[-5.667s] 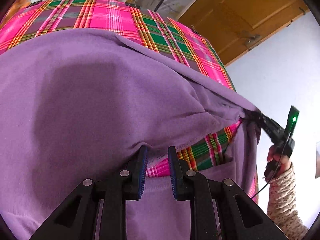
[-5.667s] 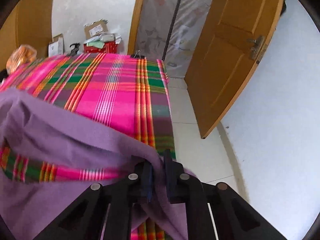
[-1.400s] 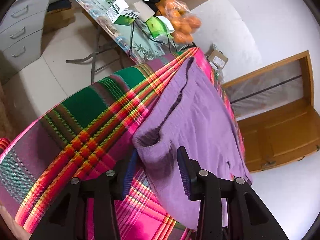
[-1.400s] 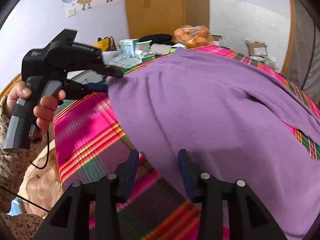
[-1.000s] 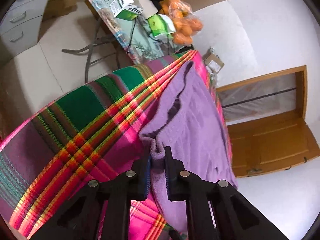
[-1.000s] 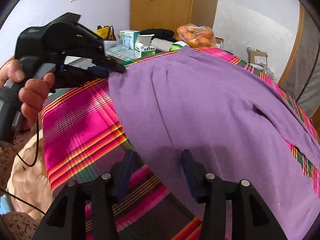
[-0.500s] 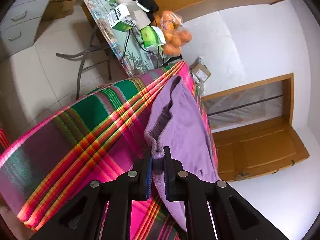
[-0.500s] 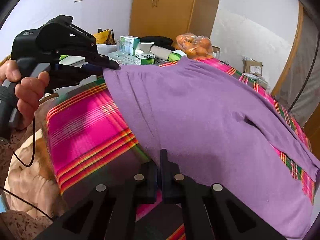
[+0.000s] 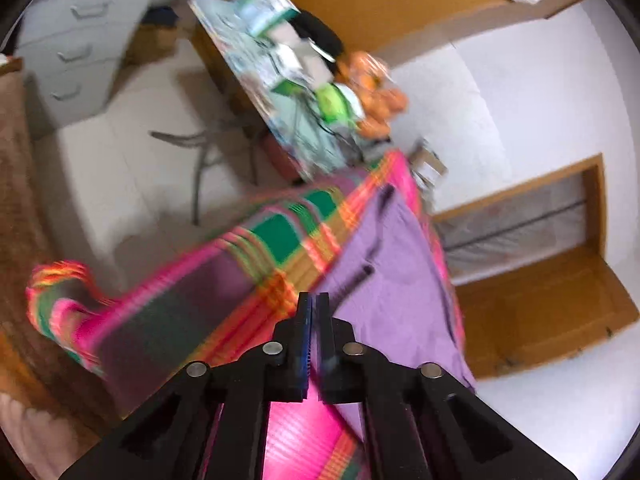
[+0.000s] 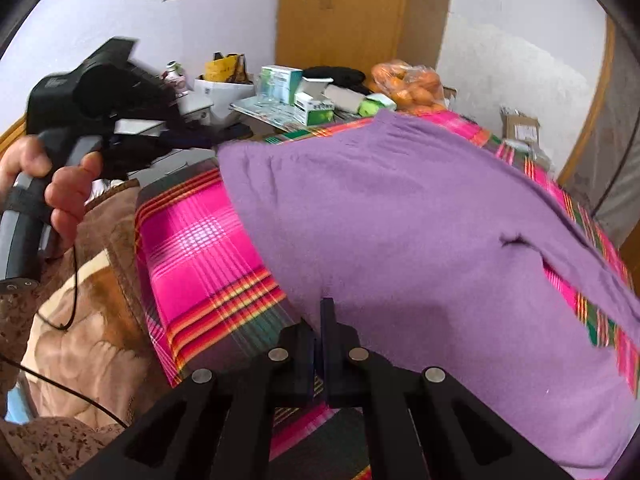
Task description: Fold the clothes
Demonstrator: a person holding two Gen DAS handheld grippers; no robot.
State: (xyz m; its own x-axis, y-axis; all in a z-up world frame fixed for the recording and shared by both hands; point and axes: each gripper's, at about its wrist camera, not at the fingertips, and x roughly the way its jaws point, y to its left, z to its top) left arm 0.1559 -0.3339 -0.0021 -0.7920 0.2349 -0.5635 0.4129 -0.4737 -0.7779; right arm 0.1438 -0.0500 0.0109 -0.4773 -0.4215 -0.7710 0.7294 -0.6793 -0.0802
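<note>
A purple garment (image 10: pixel 420 240) lies spread flat over a pink, green and orange plaid cloth (image 10: pixel 200 240) that covers the tabletop, filling most of the right wrist view, with one sleeve running along its right side and a strip of plaid showing between sleeve and body. The right hand-held gripper (image 10: pixel 319 320) sits at the garment's near edge with its two fingers pressed together; the purple hem lies right at the tips, but whether any fabric is caught between them cannot be told. In the left wrist view, which is blurred, the left hand-held gripper (image 9: pixel 312 308) also has its fingers pressed together, at the near left corner of the garment (image 9: pixel 400 280); a pinch on the fabric cannot be confirmed there either. In the right wrist view the same gripper's black body shows at the left, held by a hand (image 10: pixel 60 184) beside the garment's far left corner. Beyond the plaid cloth a cluttered side table (image 10: pixel 280 112) carries boxes and a bag of oranges (image 10: pixel 408 80), in front of a wooden wardrobe (image 10: pixel 344 12).
</note>
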